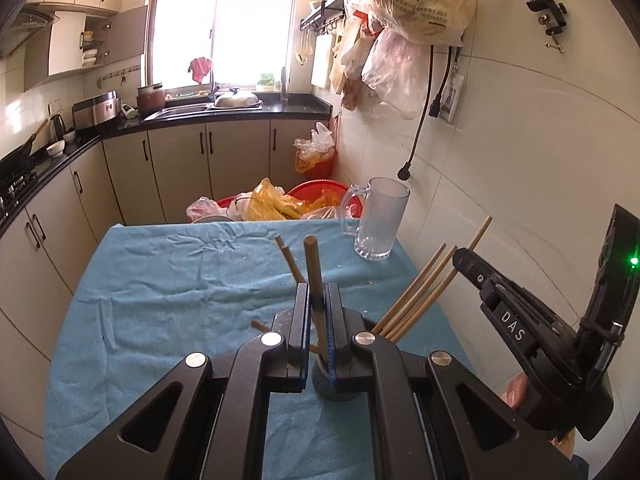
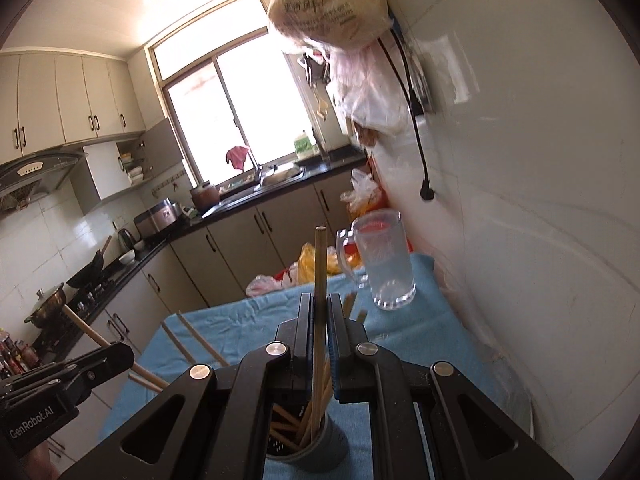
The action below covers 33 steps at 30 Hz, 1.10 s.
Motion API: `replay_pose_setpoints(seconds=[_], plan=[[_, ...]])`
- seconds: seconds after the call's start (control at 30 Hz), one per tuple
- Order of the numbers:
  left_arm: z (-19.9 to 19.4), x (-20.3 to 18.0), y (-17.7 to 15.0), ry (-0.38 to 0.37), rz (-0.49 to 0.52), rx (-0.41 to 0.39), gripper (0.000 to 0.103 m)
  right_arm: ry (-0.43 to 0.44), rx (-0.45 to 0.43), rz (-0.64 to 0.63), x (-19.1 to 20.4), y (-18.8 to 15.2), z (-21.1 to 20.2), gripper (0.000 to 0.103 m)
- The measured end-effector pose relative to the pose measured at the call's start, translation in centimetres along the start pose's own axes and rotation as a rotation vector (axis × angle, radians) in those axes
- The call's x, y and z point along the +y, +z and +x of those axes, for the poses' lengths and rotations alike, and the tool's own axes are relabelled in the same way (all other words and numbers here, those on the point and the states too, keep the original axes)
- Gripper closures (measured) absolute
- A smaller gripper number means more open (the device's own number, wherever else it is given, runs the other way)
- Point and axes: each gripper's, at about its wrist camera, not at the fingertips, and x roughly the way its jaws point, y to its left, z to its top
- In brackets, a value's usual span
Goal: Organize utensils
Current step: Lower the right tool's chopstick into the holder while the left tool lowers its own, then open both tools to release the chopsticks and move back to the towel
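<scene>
Both of my jaws are clamped shut, each on a single stick standing nearly upright with its long axis running up past the fingertips. My left gripper [image 1: 318, 320] pinches a thicker brown chopstick [image 1: 312, 264], and my right gripper [image 2: 319, 336] pinches a paler, thinner chopstick [image 2: 320, 272]. The grey utensil holder [image 2: 320, 444] sits directly below both sets of jaws, so close that each stick's lower end already reaches down toward or into its mouth; in the right wrist view several more sticks lean inside it. From there the move I judge to be next is simply straight down and let go, keeping each stick along its own axis so it slides among the others and does not tip the holder. Neither hand is clearly nearer; both hang right over the rim. The surface is covered by a rumpled blue cloth [image 1: 160, 280], and a clear glass mug [image 1: 378, 220] stands well apart at its far corner by the tiled wall. Beyond lies a narrow kitchen with a bright window [image 1: 224, 20].
</scene>
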Motion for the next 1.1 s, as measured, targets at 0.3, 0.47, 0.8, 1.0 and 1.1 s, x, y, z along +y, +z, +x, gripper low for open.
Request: replay_pose_setpoints(seconds=[0.3, 0.47, 0.8, 1.0, 1.1], plan=[[0.2, 0.2, -0.4, 0.009, 0.0, 0.003, 0.096, 0.028, 0.091, 0.015, -0.2, -1.2, 1.1, 0.095], [0.0, 0.2, -0.3, 0.008, -0.009, 0.0, 0.094, 0.035, 0.074, 0.017, -0.3, -0.8, -0.2, 0.086], [-2.0, 0.6, -0.4, 0.023, -0.026, -0.037, 0.075, 0.049, 0.03, 0.062, -0.9, -0.5, -3.9, 0.078], [-4.3, 1.6, -1.3, 0.042, -0.037, -0.071, 0.068, 0.044, 0.009, 0.078, -1.4, -1.4, -6.7, 0.072], [-5.4, 2.7, -2.2, 0.051, -0.059, -0.074, 0.067, 0.04, 0.014, 0.078, -1.4, -2.2, -7.5, 0.066]])
